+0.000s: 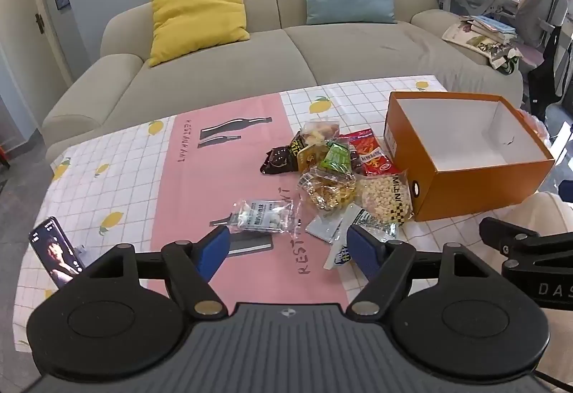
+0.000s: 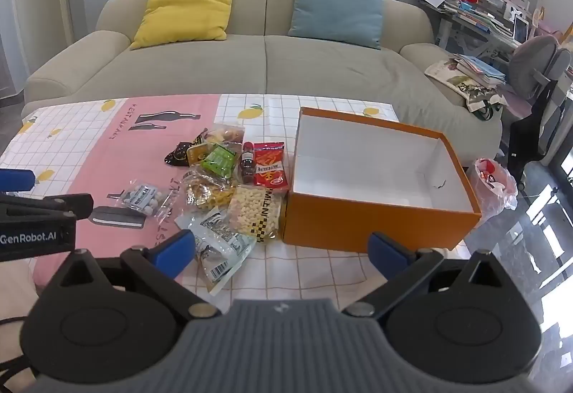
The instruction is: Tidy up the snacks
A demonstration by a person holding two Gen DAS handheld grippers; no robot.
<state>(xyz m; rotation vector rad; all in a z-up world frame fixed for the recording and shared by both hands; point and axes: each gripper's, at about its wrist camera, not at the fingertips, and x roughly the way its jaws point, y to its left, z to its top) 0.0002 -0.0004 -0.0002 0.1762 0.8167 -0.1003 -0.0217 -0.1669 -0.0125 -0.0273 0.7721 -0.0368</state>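
Note:
A pile of snack packets [image 1: 333, 167] lies on the table [image 1: 118, 178], also in the right wrist view [image 2: 229, 178]. It holds a red packet [image 2: 271, 164], a green packet [image 2: 217, 160], a bag of pale puffs [image 2: 255, 210] and a clear bag of white candies [image 1: 263, 217]. An open, empty orange box [image 1: 476, 178] stands right of the pile, seen too in the right wrist view [image 2: 358, 224]. My left gripper [image 1: 288, 250] is open and empty, hovering near the candy bag. My right gripper [image 2: 283, 250] is open and empty, in front of the box and a white packet [image 2: 218, 250].
A phone [image 1: 55, 250] stands propped at the table's left front. A beige sofa [image 2: 250, 67] with yellow and blue cushions runs behind the table. A pink plastic bag [image 2: 496, 182] sits on the floor right of the box. A cluttered desk and chair stand at far right.

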